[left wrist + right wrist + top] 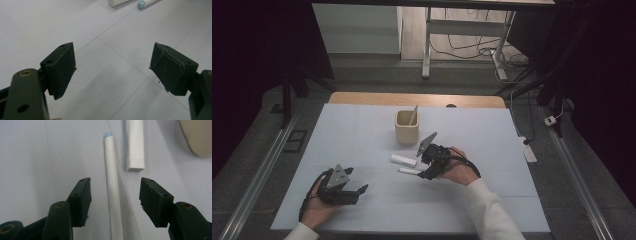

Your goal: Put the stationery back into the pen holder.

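Right claw (113,195) over a white pen (112,185)

We see its jaws spread, straddling the pen on the worktop (37,157) — untouched; left claw (112,67) spread too, holding nothing.

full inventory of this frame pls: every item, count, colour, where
pen: 1, white with a pale blue tip, lying on the mat between the right gripper's open jaws, not touched
white block: 1, white, flat on the mat beside the pen, on the cup's side of it
cup: 1, beige, upright at mid-mat, beyond the block
stick: 1, pale, leaning inside the cup
mat: 1, light blue-grey, covers the table
table: 1, wooden edge shows at the far side
left gripper: 1, black, open over bare mat, near left
right gripper: 1, black, open, astride the pen
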`<state>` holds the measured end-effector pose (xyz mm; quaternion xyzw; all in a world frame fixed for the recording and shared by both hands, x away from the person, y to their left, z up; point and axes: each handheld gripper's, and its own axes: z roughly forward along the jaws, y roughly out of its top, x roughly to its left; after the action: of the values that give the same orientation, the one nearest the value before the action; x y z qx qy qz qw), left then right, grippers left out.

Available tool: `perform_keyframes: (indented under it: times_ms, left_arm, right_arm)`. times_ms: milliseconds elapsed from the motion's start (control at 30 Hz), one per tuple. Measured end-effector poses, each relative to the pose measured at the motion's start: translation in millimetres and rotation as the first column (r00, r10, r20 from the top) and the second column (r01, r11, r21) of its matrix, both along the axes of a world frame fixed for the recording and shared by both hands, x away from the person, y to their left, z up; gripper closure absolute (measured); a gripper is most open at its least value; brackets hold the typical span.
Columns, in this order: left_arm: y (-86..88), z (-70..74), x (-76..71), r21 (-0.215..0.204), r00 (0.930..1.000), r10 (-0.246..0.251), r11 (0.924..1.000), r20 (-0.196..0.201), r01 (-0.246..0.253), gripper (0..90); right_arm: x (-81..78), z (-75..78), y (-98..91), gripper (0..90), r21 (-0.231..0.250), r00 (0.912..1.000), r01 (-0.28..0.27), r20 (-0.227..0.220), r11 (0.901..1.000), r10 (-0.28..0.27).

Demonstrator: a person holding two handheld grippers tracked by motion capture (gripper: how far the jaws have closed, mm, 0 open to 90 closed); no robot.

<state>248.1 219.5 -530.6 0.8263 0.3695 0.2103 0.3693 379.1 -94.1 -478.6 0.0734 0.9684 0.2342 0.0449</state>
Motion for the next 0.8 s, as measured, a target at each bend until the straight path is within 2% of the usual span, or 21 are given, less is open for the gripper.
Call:
perform_keyframes:
  times_ms: [67, 300, 333, 367, 633, 800]
  left_arm:
    - [0.1, -0.1, 0.1, 0.001, 1.0, 0.0, 1.0, -0.001, 0.0, 20.6]
    - [-0.4, -0.6, 0.2, 0.004, 1.0, -0.003, 1.0, -0.005, 0.003, 20.6]
    - [-0.5, -0.7, 0.2, 0.004, 1.0, -0.003, 1.0, -0.006, 0.003, 20.6]
    - [-0.7, -0.9, 0.3, 0.005, 1.0, -0.003, 1.0, -0.005, 0.003, 20.6]
    - [-0.3, -1.9, 0.9, 0.011, 0.9999, -0.005, 0.9999, -0.011, 0.005, 20.6]
    - [-0.4, -2.4, 1.2, 0.014, 0.9999, -0.007, 0.9999, -0.013, 0.007, 20.5]
  right_arm:
    - [0.5, -1.2, 2.0, 40.4, -0.007, 1.0, -0.001, 0.006, 1.0, 0.001]
    - [1.5, -11.2, 9.5, 38.4, -0.038, 0.9997, 0.001, -0.026, 0.9993, -0.002]
    - [0.7, -11.3, 10.4, 38.5, -0.054, 0.9995, 0.007, -0.03, 0.9985, -0.008]
    - [0.8, -12.8, 11.3, 38.7, -0.047, 0.9996, 0.003, -0.029, 0.9989, -0.004]
    - [2.8, -17.4, 16.5, 52.2, -0.063, 0.9998, 0.009, -0.016, 0.998, -0.01]
    - [3.9, -22.3, 19.7, 55.4, -0.085, 0.9997, -0.004, -0.022, 0.9963, 0.002]
